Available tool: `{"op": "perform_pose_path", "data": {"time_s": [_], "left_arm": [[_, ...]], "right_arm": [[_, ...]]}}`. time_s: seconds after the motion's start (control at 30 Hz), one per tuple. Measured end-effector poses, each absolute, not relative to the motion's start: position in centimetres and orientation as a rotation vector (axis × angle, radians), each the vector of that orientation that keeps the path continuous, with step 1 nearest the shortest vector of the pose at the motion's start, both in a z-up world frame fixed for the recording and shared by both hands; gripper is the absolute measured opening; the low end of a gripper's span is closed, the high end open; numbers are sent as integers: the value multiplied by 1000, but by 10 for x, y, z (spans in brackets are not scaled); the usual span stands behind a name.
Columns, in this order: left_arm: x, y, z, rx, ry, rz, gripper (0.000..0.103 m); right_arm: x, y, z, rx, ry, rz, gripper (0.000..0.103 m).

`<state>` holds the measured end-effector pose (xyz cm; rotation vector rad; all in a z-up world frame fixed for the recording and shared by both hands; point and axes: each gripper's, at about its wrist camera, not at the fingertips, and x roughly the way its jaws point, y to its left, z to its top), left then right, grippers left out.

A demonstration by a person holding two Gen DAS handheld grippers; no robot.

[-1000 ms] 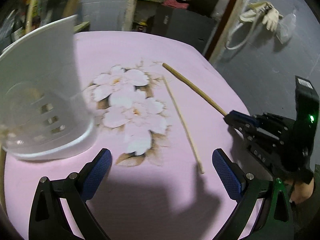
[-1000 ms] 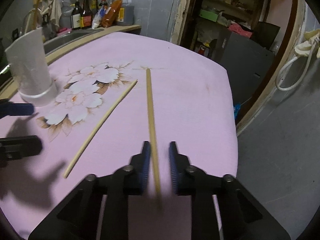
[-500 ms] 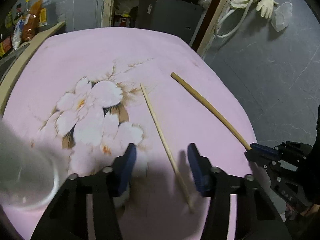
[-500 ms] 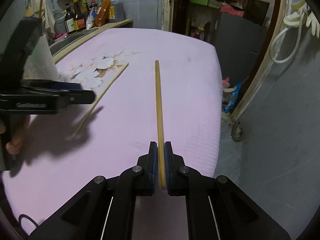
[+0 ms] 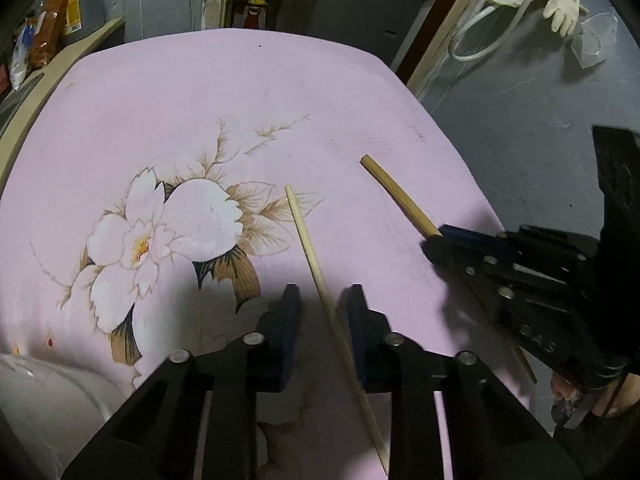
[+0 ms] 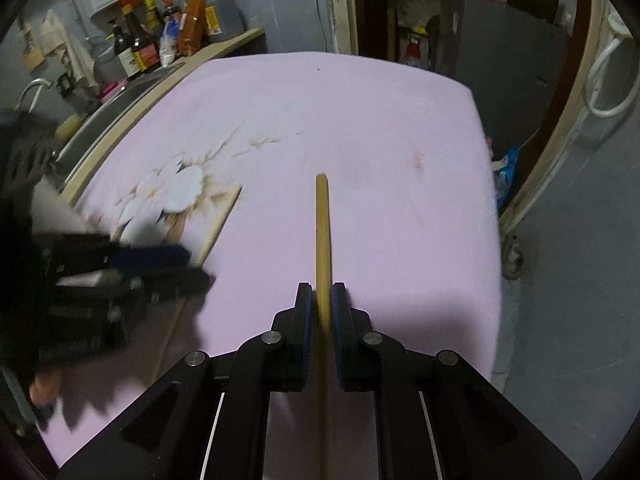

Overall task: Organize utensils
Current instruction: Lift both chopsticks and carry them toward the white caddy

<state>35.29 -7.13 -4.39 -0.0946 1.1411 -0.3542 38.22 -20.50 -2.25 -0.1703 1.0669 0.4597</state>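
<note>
Two wooden chopsticks are on a pink floral tablecloth [image 5: 200, 100]. My left gripper [image 5: 323, 300] straddles the thin chopstick [image 5: 310, 248], which lies on the cloth between its fingers; the jaws stand partly closed, a gap on each side. My right gripper [image 6: 321, 300] is shut on the thicker chopstick [image 6: 322, 224], which points forward above the cloth. In the left wrist view the right gripper [image 5: 436, 240] holds that thick chopstick [image 5: 396, 194] at the right. In the right wrist view the left gripper [image 6: 176, 264] covers the thin chopstick [image 6: 222, 220].
A white plastic utensil holder [image 5: 48, 400] stands at the near left of the table. Bottles [image 6: 136, 48] stand on a counter at the far left. The table's right edge [image 6: 490, 200] drops to a grey floor. A dark cabinet [image 5: 352, 8] stands beyond the table.
My left gripper moved from the white holder to the thin chopstick and narrowed around it. My right gripper closed on the thick chopstick and lifted it.
</note>
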Motion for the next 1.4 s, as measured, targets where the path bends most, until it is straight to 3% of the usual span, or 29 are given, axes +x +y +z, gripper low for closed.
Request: {"op": "perform_pose_path", "data": {"time_s": [0.1,0.2,0.47,1.1,1.4], "left_arm": [[357,-70,-44,-98,1154,-357,5],[353,-70,-43,-117,1165,-369,3],[311,-62,-33,-136,1094,-409,2],[201,-18,103,-30,348,-359,2],[190,78,147,-124,194,-248,2]], "right_arm": [[383,-199,-23,-201,1073,447,7],[376,-201,-21,-185,1070,450,6],[329,-226,0,11,941,486,5],[194,-176,95,28,74,470,5],[198,-130,131,135,-116,665,5]]}}
